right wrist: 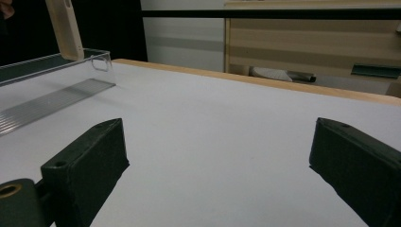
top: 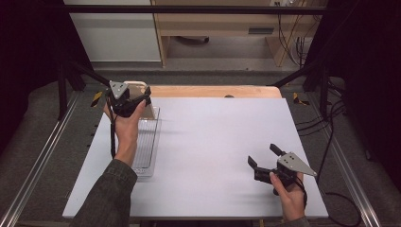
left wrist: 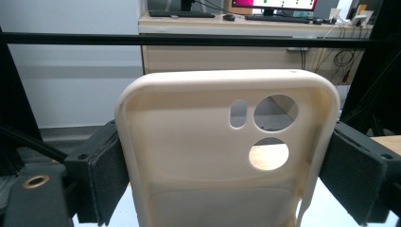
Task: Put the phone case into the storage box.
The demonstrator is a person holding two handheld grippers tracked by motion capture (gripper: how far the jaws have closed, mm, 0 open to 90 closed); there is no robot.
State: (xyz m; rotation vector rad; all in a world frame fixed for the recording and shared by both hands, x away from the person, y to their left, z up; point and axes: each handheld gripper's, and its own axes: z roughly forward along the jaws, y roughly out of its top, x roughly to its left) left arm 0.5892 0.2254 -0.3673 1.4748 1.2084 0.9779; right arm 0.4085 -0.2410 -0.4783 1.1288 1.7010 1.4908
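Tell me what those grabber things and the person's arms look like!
Both are black. The left gripper and the right gripper each carry a grey three-cornered plate on top, and each has two blocky black jaws faced with dark pads. A black cable trails from each. The person's left arm wears a dark olive-green sleeve.

White bench (top: 213, 156) top across the middle, with a wooden edge strip (top: 215, 91) at 12 o'clock. Grey carpeted floor (top: 42, 142) at 9 and 3 o'clock. Metal rails (top: 35, 163) running along both sides of the bench. Black frame bar (top: 189, 9) crossing overhead at 12 o'clock. Beyond it, a pale wooden desk (top: 222, 23) with a white panel (top: 113, 33) at 11 o'clock. Tangle of black cables (top: 331, 123) on the floor at 3 o'clock, more hanging under the desk at 1 o'clock. Keyboard (left wrist: 182, 14) and mouse (left wrist: 229, 17) on the desk top, monitor (left wrist: 279, 4) at 12 o'clock.
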